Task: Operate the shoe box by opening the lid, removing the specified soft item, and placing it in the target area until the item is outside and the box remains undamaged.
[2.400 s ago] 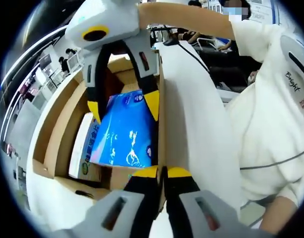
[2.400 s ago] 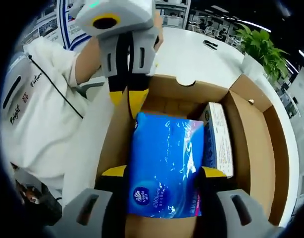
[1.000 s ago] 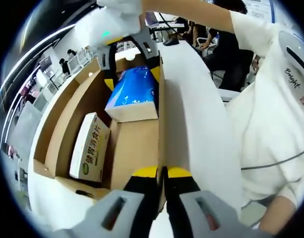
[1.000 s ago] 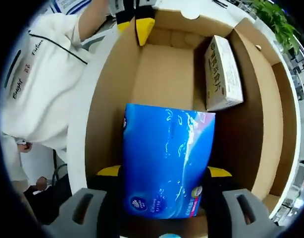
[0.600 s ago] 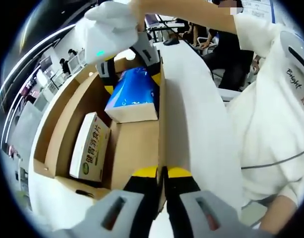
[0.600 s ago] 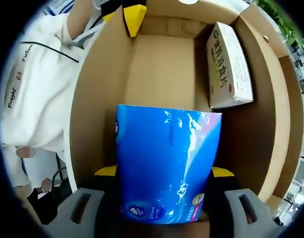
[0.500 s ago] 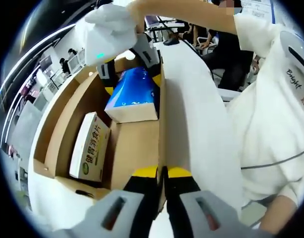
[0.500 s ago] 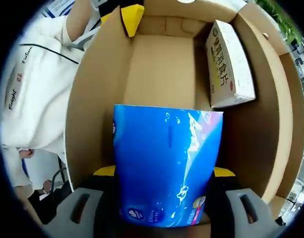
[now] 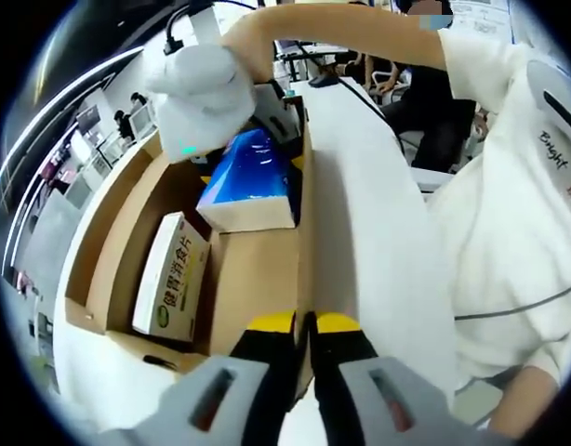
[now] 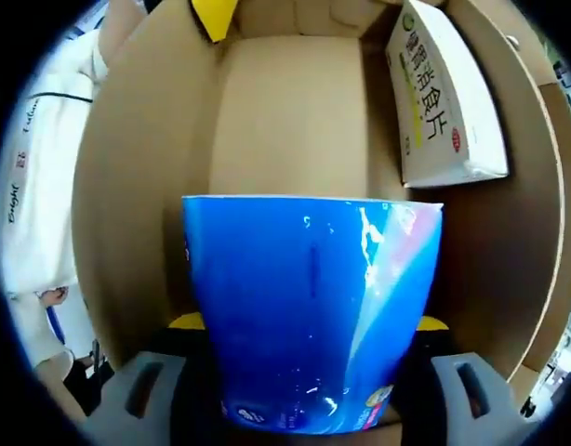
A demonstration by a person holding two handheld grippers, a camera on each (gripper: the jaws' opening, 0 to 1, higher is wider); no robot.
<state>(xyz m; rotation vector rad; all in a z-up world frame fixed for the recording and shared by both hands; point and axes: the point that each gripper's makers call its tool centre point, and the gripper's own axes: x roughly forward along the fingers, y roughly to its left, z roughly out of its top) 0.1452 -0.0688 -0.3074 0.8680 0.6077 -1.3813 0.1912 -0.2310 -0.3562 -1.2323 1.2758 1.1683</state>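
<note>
Above the floor of the open shoe box, we hold the blue tissue pack with our right gripper. Its two jaws press the pack from both sides, near the bottom end of the pack, and only the yellow tips are visible beside it. In the left gripper view the same pack hangs over the far part of the shoe box, clear of the cardboard bottom, with the right gripper coming down on it from above.

Our left gripper has its jaws nearly together on the top edge of the near side wall of the box, so we judge that it keeps the box steady; it holds no item.

The relation that matters now is between the pack and the box walls. The long axis of the pack runs away from the right gripper, along the length of the box, so the free end points toward the end wall where the left gripper is. The pack seems to be still inside the outline of the box, between the two long walls. A cream carton lies against the other long wall, apart from the pack. The right gripper is the one nearer, in fact it already carries the pack. We think the next move must raise the pack above the wall edges before it goes sideways to the target area, otherwise the free end could strike the cardboard.
</note>
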